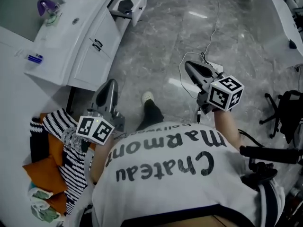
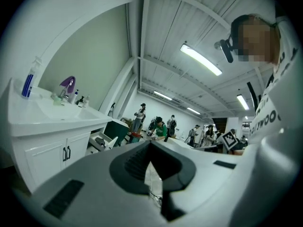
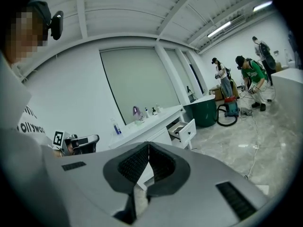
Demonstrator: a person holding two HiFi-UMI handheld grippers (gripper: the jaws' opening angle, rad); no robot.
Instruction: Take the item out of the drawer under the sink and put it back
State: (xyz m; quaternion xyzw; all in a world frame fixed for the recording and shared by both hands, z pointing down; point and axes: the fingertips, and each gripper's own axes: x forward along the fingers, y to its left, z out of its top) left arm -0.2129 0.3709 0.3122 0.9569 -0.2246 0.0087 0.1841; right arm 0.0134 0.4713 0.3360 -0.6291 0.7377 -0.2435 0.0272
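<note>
Now | dark item (image 1: 125,5) in open drawer (image 1: 140,8) | left gripper (image 1: 110,83), right gripper (image 1: 188,64): fingers together, empty

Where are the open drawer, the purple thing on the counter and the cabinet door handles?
open drawer (image 1: 140,6): head view, white front panel.
purple thing (image 1: 45,5): head view, its purple top.
cabinet door handles (image 1: 97,44): head view, middle of the dark pair.
</note>
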